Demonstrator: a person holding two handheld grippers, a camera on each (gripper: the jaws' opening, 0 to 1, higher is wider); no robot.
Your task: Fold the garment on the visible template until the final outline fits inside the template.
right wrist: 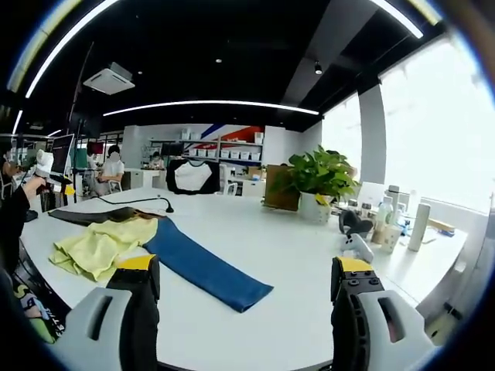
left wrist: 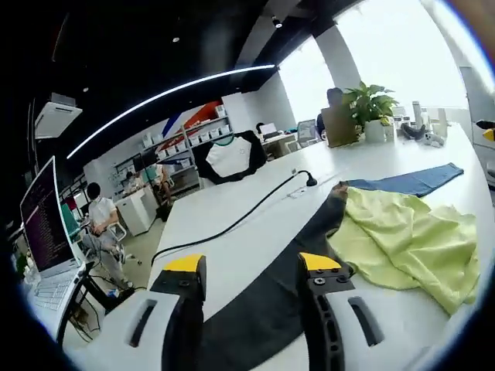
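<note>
A crumpled yellow-green garment [left wrist: 402, 239] lies on the white table [left wrist: 232, 247], its left edge resting on a long dark grey sheet [left wrist: 263, 309]. Beyond it lies a flat blue cloth [left wrist: 410, 179]. My left gripper [left wrist: 251, 263] is open above the near end of the dark sheet, left of the garment and apart from it. My right gripper [right wrist: 246, 264] is open over the table's edge, with nothing between its jaws. In the right gripper view the blue cloth [right wrist: 205, 270] runs across the middle, with the garment [right wrist: 100, 243] and the dark sheet [right wrist: 85, 216] to its left.
A black cable [left wrist: 232, 224] runs along the table to a small stand. A potted plant [right wrist: 317, 182], bottles [right wrist: 418, 224] and a game controller [right wrist: 357, 246] stand at the far side. A person's dark sleeve [right wrist: 15, 212] shows at the left edge. Desks and monitors [left wrist: 46, 224] lie beyond.
</note>
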